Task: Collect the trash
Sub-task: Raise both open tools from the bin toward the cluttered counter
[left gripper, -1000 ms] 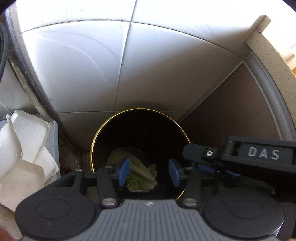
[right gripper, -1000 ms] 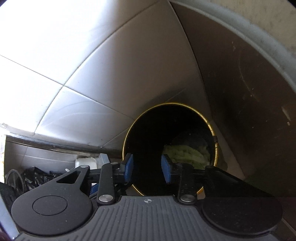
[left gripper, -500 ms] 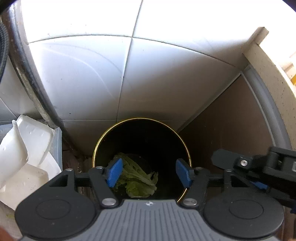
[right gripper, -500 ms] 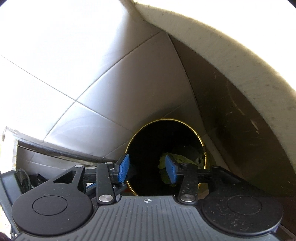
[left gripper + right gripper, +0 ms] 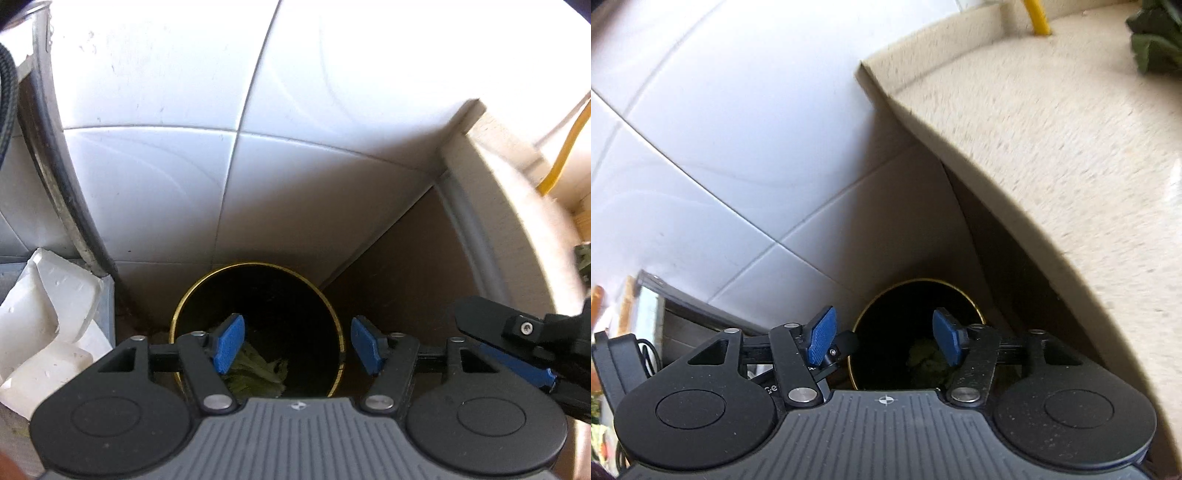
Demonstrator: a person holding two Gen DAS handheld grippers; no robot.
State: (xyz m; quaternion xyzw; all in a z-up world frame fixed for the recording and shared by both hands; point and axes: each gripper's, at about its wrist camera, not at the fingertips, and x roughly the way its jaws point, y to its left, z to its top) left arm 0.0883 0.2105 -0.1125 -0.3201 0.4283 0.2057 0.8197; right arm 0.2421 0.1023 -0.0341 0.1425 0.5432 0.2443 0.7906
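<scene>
Your left gripper (image 5: 297,345) and right gripper (image 5: 884,338) both hang wide open and empty above the black bin (image 5: 258,291), with what may be lettuce leaves (image 5: 258,371) inside.

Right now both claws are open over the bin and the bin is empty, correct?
Not empty. The left wrist view shows green leaves lying at the bottom of the bin. Both the left claw and right claw are open.
</scene>
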